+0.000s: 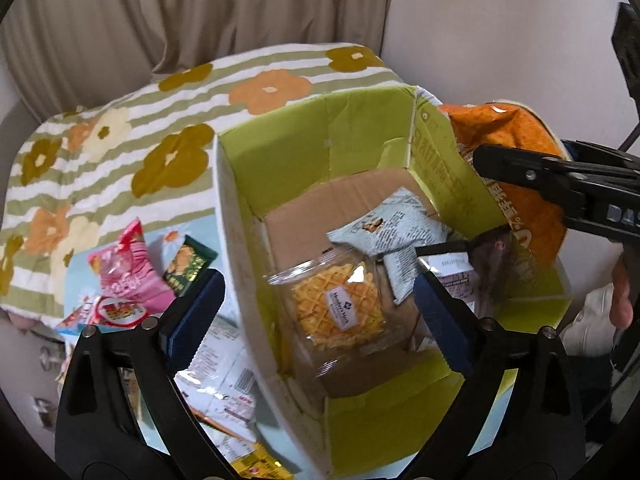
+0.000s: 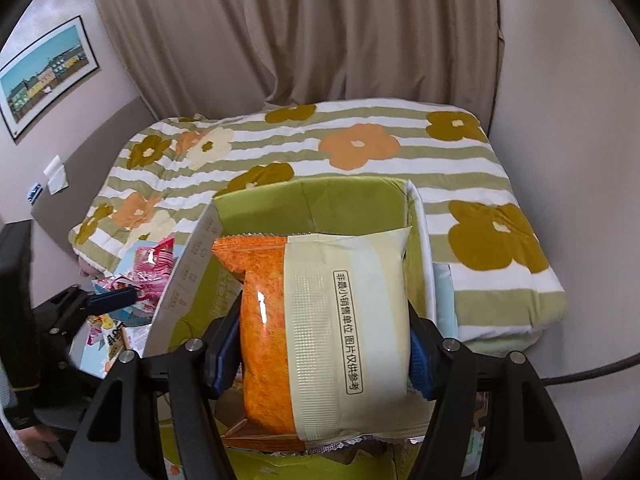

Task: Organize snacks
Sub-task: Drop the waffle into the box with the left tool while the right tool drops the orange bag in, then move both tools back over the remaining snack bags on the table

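Observation:
A cardboard box [image 1: 280, 152] with green inner walls stands open on the bed. On its floor lie a clear pack of waffle biscuits [image 1: 336, 308] and grey-printed packets [image 1: 400, 232]. My left gripper [image 1: 316, 284] hangs over the box's left wall with its jaws wide, open, one finger outside the wall and one inside, touching nothing. My right gripper [image 2: 324, 332] is shut on an orange and cream snack bag [image 2: 332, 320], held over the box [image 2: 312, 200]. In the left wrist view that bag [image 1: 520, 128] sits above the box's right wall.
Loose snacks lie left of the box: a pink packet [image 1: 124, 268], a green packet [image 1: 188, 268], white wrappers [image 1: 224, 364]. A striped floral quilt [image 2: 360, 148] covers the bed behind. Curtains [image 2: 320, 32] hang at the back. A hand [image 1: 624, 292] shows at the right edge.

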`<state>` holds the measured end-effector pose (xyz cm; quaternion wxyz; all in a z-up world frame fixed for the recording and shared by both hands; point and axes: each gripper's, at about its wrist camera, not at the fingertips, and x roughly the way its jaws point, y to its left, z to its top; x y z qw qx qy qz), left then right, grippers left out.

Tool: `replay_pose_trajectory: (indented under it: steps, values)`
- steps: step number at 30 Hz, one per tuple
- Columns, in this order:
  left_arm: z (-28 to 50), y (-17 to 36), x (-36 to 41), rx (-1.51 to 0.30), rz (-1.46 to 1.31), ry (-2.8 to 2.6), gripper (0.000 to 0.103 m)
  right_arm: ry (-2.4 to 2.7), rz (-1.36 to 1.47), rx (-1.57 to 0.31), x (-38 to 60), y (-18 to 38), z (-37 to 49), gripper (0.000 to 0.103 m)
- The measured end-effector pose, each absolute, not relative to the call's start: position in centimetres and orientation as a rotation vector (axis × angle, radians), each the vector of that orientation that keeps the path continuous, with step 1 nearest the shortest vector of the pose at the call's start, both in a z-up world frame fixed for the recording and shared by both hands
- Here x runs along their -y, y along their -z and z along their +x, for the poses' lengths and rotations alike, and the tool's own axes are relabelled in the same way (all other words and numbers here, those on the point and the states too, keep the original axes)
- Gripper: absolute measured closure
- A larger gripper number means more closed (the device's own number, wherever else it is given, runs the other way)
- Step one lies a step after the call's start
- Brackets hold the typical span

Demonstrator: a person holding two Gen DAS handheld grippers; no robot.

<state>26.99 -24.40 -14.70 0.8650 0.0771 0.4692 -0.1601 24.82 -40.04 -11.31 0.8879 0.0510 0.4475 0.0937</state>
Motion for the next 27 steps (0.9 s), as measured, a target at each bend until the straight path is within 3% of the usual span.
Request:
replay_pose_trajectory:
  steps: [12,13,15,19,27]
  values:
    - [27.0,14.1,22.0,-0.978,0.123,0.293,0.008,-0.179,0.073,-0.979,38.7,13.1,28.0,0.036]
    - [26.9,14.1,21.9,-0.979,0.121,0.291,0.008,-0.171,0.064,-0.967,38.7,13.1,27.9,0.032]
    - [26.7,14.2,21.7,-0.979,0.121,0.282,0.008,-0.167,0.055,-0.918,38.7,12.6,27.3,0.000]
    - [26.3,14.1,21.4,-0.979,0.109,0.274,0.008,-0.157,0.020,-0.845,38.6,11.7,25.6,0.000]
    - [24.3,13.3,20.8,-0.945,0.081,0.256,0.008,-0.186,0.060,-0.885,38.7,11.2,23.0,0.000]
